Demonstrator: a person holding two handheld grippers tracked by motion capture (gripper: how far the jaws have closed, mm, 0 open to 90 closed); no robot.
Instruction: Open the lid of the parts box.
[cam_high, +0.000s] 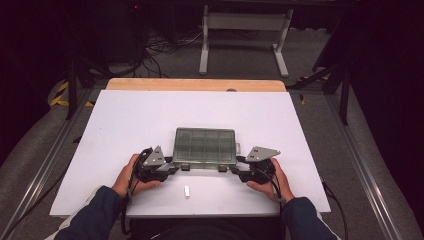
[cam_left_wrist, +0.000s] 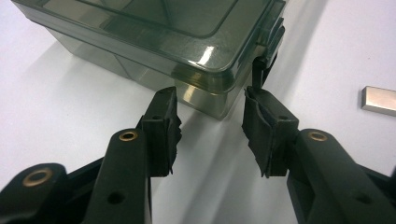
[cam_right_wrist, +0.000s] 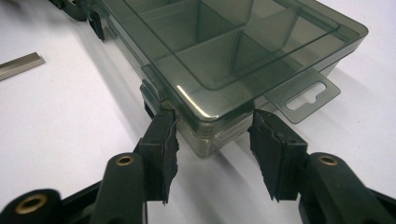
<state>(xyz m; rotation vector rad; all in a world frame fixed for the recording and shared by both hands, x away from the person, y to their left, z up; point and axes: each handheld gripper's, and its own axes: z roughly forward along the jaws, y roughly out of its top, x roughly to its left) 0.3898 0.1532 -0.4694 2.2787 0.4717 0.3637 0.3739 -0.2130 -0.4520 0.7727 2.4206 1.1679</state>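
A smoky compartment box (cam_high: 205, 146) lies at the centre of the white tabletop (cam_high: 125, 125). Left tongs (cam_left_wrist: 210, 126) and right tongs (cam_right_wrist: 212, 144) stand spread, each straddling a near corner without pinching it.

Both grippers are black, with brass-ringed screw holes and ragged rubber pads. Grey triangular plates top them. The person's sleeves (cam_high: 95, 215) are dark blue.

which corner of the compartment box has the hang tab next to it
The near corner by the right gripper: the clear hang tab with its slot sticks out from that end of the smoky compartment box. The left gripper's corner has none.
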